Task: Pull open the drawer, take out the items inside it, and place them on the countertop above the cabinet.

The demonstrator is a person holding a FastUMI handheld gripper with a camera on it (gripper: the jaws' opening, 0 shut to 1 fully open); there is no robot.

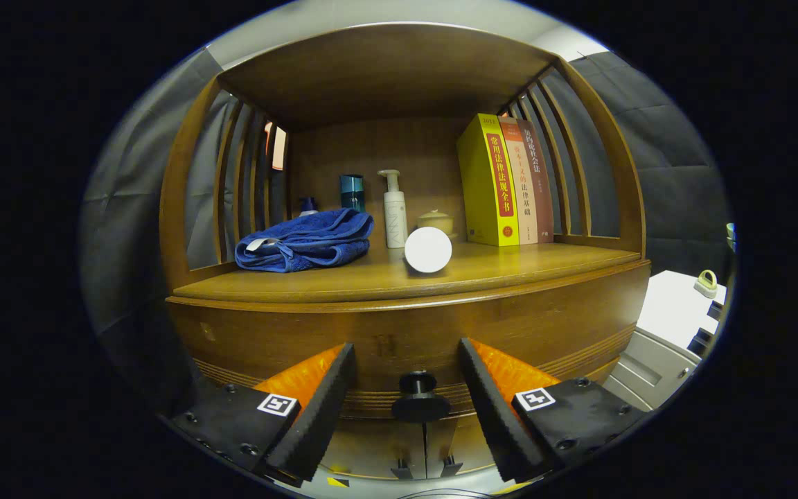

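A wooden cabinet stands right in front of me, its drawer front [406,333] shut. A black round knob [418,396] sticks out of the drawer front. My gripper [407,355] is open, and the knob sits between the two fingers, touching neither. Above the drawer lies the wooden countertop [510,267]. What the drawer holds is hidden.
On the countertop lie a folded blue towel [305,241], a white round object [428,249], a white pump bottle [394,211], a teal bottle [352,192], a small lidded jar [435,220] and three upright books [503,180]. Slatted sides and a roof enclose the shelf. A white unit [676,312] stands at the right.
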